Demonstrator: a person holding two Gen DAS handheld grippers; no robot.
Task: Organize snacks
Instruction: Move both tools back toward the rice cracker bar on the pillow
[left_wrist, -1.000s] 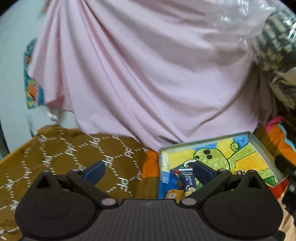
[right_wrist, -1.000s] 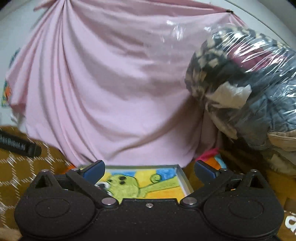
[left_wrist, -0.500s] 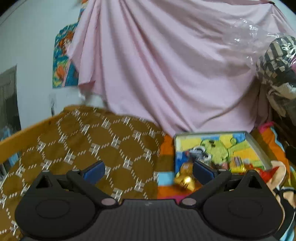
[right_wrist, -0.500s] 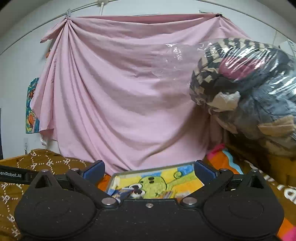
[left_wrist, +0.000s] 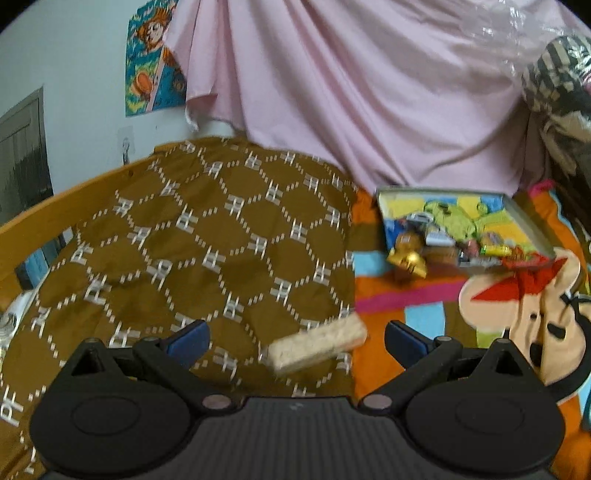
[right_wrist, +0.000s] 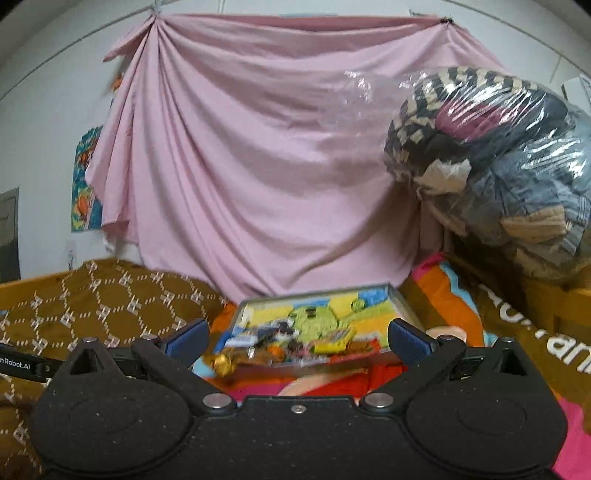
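A shallow box (left_wrist: 521, 209) with a green cartoon print holds several small wrapped snacks on the bed; the right wrist view shows the same box (right_wrist: 400, 299) straight ahead. A gold-wrapped snack (left_wrist: 406, 260) lies at the box's near left corner, also the gold-wrapped snack (right_wrist: 225, 363) in the right wrist view. A pale wafer bar (left_wrist: 317, 345) lies on the brown quilt, just ahead of my left gripper (left_wrist: 295, 338), which is open and holds nothing. My right gripper (right_wrist: 297, 338) is open and empty, short of the box.
A brown patterned quilt (left_wrist: 207, 236) covers the left of the bed, with a wooden rail (left_wrist: 55, 206) beyond it. A colourful cartoon blanket (left_wrist: 517, 314) lies on the right. A pink sheet (right_wrist: 258, 166) hangs behind. A plastic-wrapped bundle of clothes (right_wrist: 498, 166) stands at the right.
Both grippers have pulled back from the box and tilted downward. The box now looks farther off, and the wafer bar has come into the left wrist view between the fingers.
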